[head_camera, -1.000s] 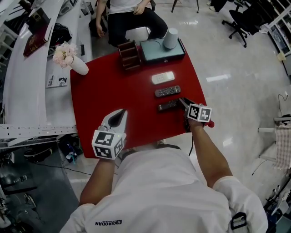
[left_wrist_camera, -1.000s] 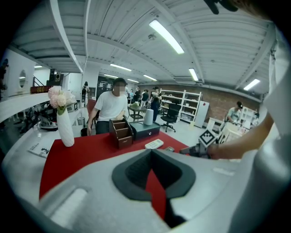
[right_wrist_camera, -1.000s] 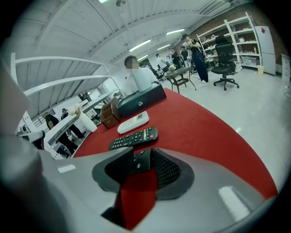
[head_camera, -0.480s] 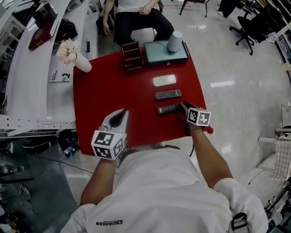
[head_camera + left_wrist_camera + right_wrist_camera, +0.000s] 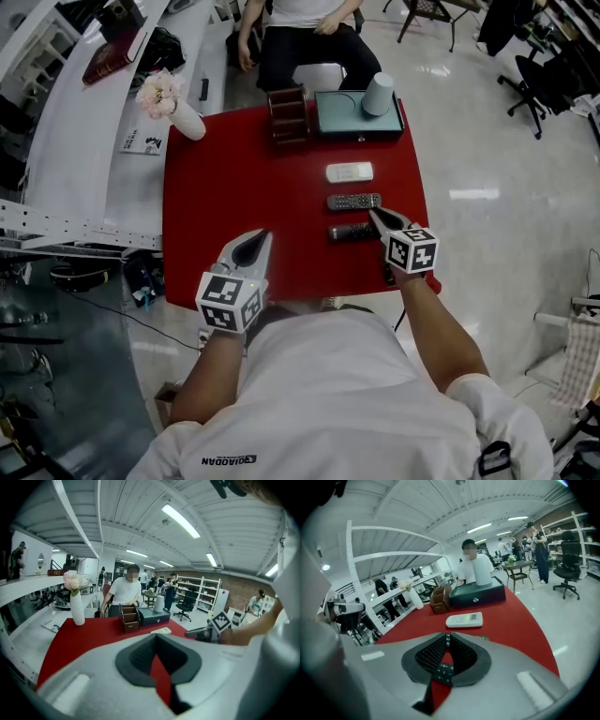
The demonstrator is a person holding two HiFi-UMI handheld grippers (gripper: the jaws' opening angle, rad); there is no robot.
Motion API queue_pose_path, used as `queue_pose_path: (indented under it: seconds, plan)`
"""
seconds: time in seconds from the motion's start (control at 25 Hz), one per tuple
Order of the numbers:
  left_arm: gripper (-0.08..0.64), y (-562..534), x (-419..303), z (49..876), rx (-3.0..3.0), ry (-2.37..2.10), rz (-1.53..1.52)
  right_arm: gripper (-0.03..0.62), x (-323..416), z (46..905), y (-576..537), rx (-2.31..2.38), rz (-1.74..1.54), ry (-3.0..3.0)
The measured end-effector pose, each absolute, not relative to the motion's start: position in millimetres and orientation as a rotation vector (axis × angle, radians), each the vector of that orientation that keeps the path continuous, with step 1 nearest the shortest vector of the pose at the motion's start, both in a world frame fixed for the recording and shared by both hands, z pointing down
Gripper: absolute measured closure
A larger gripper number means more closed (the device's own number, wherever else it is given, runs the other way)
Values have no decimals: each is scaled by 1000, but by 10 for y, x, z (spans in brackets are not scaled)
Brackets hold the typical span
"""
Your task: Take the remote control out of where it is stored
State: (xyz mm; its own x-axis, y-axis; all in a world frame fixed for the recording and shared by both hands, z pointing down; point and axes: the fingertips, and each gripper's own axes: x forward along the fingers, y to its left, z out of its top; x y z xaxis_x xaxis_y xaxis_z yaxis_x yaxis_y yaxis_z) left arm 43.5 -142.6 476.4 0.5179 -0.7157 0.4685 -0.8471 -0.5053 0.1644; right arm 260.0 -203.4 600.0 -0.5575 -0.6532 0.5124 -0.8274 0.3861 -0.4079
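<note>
Three remotes lie in a column on the red table [image 5: 216, 197]: a white remote [image 5: 349, 172] [image 5: 464, 619], a grey remote [image 5: 353, 201] and a dark remote [image 5: 350, 231] [image 5: 442, 671]. My right gripper [image 5: 375, 215] [image 5: 446, 636] hovers over the dark remote's right end. Its jaws have just been closing, the tips now meet, and nothing is between them; the remote's buttons show below the pads. My left gripper [image 5: 262, 235] [image 5: 157, 637] hangs shut and empty over the near left part of the table.
At the table's far edge stand a brown wooden organiser [image 5: 288, 115] [image 5: 129, 617], a dark teal drawer box [image 5: 356, 114] [image 5: 478, 596] with a cup [image 5: 378, 94] on it, and a vase of flowers [image 5: 173, 108] [image 5: 76, 606]. A person [image 5: 305, 37] sits behind the table.
My right gripper has lifted a little off the dark remote's end and its jaws have closed; the remote stays flat on the table. The left gripper has hardly shifted.
</note>
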Motion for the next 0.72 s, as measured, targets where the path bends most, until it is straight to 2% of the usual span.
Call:
queue_pose_path:
  seconds: [0.12,0.48,0.72]
  plan:
    - [558,-1358,376,4739,2376,-1320,487,586,2244,5783,-1958,1175,948,-2488]
    - [558,-1174,132,4660,2409,-1291,497,588,1153,5267,-1353,847,884,-2664]
    - [558,-906,-199,4552,2472,-1218,499,588,595,5157,-880,853,820,-2663]
